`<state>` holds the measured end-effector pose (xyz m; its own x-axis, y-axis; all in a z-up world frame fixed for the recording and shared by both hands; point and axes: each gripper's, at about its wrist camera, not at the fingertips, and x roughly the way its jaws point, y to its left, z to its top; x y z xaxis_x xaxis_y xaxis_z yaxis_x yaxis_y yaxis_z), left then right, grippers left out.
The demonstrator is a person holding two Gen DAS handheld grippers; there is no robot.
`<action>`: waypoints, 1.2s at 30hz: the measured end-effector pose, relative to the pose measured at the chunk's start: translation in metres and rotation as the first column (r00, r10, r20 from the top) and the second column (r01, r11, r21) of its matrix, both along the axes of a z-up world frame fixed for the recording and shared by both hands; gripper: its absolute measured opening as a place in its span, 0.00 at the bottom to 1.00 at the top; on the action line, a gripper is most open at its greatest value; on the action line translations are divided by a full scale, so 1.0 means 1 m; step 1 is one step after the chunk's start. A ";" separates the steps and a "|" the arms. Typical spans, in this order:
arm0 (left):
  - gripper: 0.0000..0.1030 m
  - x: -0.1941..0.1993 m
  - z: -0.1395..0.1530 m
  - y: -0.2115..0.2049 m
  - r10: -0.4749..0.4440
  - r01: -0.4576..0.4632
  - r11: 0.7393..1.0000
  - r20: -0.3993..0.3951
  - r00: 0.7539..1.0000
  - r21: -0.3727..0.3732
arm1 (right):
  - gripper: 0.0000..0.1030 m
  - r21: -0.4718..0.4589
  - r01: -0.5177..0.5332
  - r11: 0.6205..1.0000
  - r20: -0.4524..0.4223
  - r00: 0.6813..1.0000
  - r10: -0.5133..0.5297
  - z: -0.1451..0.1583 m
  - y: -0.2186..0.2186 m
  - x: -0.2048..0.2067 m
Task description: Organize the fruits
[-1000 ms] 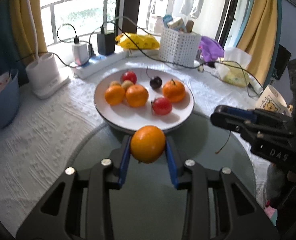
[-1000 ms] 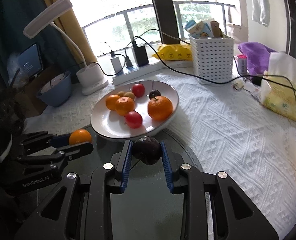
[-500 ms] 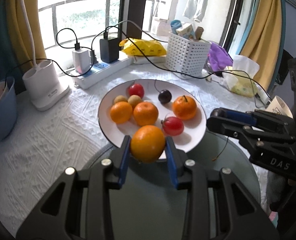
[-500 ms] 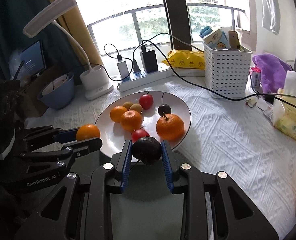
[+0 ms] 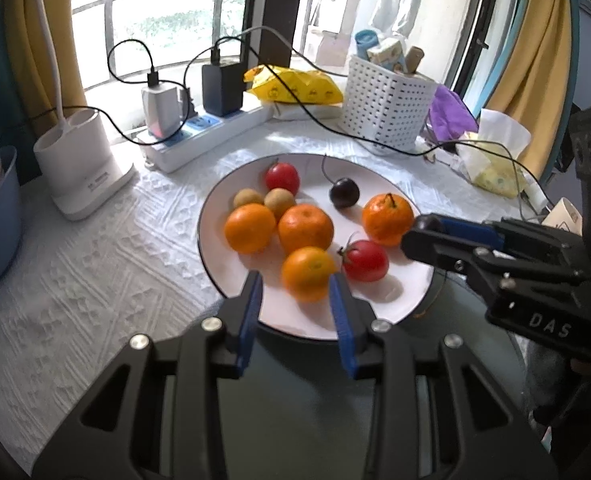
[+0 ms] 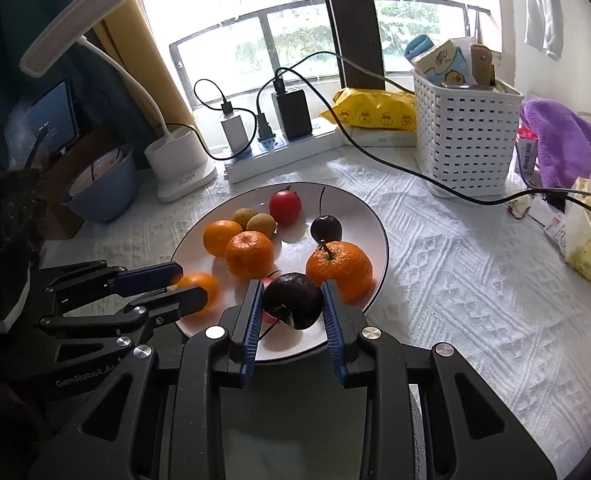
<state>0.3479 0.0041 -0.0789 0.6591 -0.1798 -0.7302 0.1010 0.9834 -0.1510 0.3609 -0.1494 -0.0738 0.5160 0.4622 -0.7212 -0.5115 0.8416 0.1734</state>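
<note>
A glossy round white plate (image 5: 231, 280) with a thin dark rim sits on a white embossed tablecloth (image 5: 95, 264), its near edge over a dark glass disc (image 5: 303, 392). On it lie dimpled orange mandarins, 2 smooth red tomatoes, 2 small tan fruits and a dark cherry (image 5: 344, 192) whose thin stem curves up and away toward the window. The left gripper (image 5: 295, 286) reaches level over the plate's near rim, its blue ribbed pads spread, and a slightly blurred mandarin (image 5: 309, 273) sits between them with a gap on the left pad's side. The right gripper (image 6: 293, 301) comes in over the plate's near right edge, pinching a round dark plum (image 6: 293, 300) between its pads; the plum's thin stem points down toward the camera.
</note>
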 end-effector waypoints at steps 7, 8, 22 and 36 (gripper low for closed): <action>0.45 -0.012 0.008 0.002 0.000 0.000 1.000 0.035 0.999 -0.021 | 0.31 -0.015 0.021 1.000 0.005 1.000 -0.021 0.004 0.002 -0.006; 0.45 -0.014 0.009 0.003 0.002 -0.001 1.000 0.038 0.999 -0.023 | 0.31 -0.019 0.023 1.000 0.007 1.000 -0.023 0.005 0.002 -0.008; 0.45 -0.060 0.024 0.012 0.030 -0.027 0.999 0.085 0.996 -0.032 | 0.31 -0.029 0.024 0.999 0.055 0.998 -0.022 0.025 0.006 -0.048; 0.45 -0.112 0.036 0.021 0.046 -0.042 0.999 0.138 0.989 -0.031 | 0.31 -0.047 0.013 0.999 0.099 0.995 -0.008 0.039 0.015 -0.095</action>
<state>0.2356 0.0255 -0.0430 0.7615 -0.1673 -0.6262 0.0794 0.9829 -0.1660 0.2662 -0.1346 -0.0352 0.5905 0.4229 -0.6873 -0.5153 0.8531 0.0822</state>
